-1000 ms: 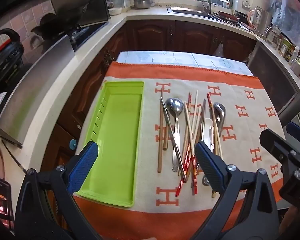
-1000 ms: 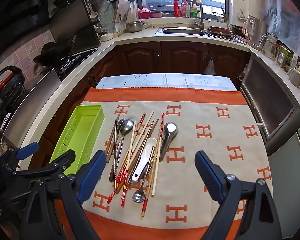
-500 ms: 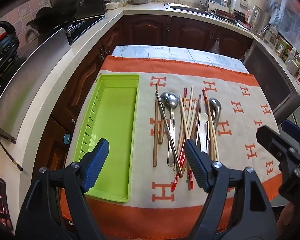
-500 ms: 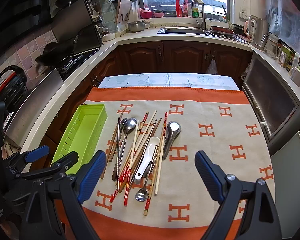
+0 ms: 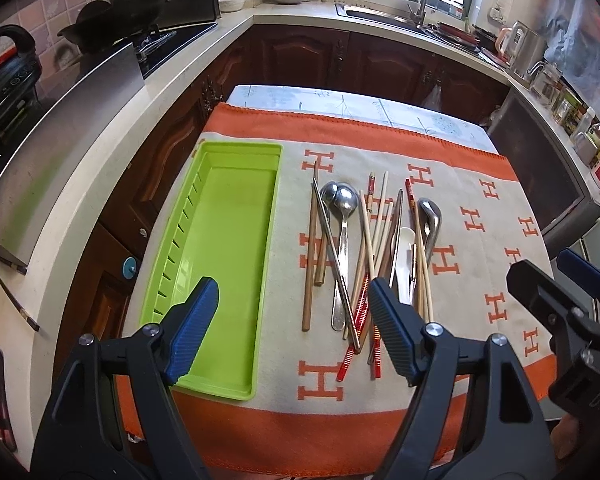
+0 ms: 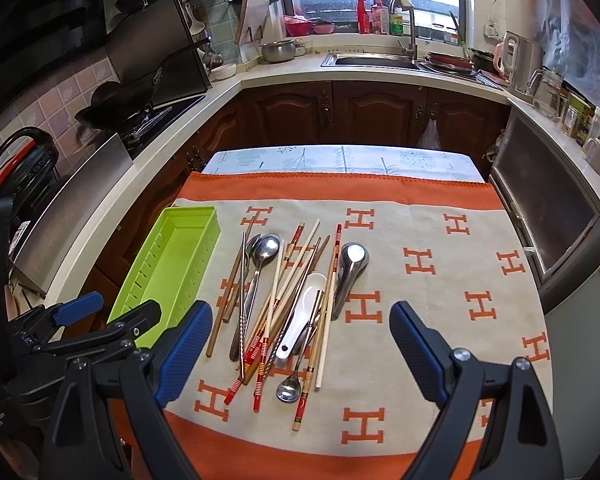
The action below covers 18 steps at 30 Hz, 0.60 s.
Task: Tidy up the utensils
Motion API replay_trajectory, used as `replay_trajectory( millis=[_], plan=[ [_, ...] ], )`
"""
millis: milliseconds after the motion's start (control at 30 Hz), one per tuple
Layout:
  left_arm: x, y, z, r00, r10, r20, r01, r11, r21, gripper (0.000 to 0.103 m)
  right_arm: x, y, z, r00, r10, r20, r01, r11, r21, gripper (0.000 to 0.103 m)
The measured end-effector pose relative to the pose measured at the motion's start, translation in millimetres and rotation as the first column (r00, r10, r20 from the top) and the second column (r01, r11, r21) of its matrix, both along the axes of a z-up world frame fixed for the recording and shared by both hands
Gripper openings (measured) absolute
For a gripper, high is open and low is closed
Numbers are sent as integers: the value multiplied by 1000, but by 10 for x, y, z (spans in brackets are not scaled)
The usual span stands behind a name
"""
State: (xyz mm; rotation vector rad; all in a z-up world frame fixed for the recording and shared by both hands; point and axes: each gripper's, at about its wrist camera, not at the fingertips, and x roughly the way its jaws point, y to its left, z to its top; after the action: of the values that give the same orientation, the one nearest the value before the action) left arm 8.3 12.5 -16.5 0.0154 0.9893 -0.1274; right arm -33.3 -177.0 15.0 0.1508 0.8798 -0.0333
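Both grippers, left gripper and right gripper, hang spread apart, empty. Pick an outer chopstick first; the tray at frame left sits empty.

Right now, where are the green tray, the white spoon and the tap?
green tray (image 5: 236,216): left wrist view, on its bare floor.
white spoon (image 6: 305,308): right wrist view, on the middle of its handle, below the bowl.
tap (image 6: 411,28): right wrist view, on its upright neck by the window.
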Motion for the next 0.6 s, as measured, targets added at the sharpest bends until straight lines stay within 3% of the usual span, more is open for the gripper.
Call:
replay_trajectory(
  millis=[233, 600],
  plan=[
    [-16, -4, 25, 999, 24, 44, -25, 1000, 11, 75, 0, 3, 0, 1000, 1, 0, -1, 1000, 1, 91],
    [-55, -87, 65, 997, -26, 72, 25, 1000, 15, 75, 3, 13, -2, 1000, 0, -2, 0, 1000, 2, 91]
  ],
)
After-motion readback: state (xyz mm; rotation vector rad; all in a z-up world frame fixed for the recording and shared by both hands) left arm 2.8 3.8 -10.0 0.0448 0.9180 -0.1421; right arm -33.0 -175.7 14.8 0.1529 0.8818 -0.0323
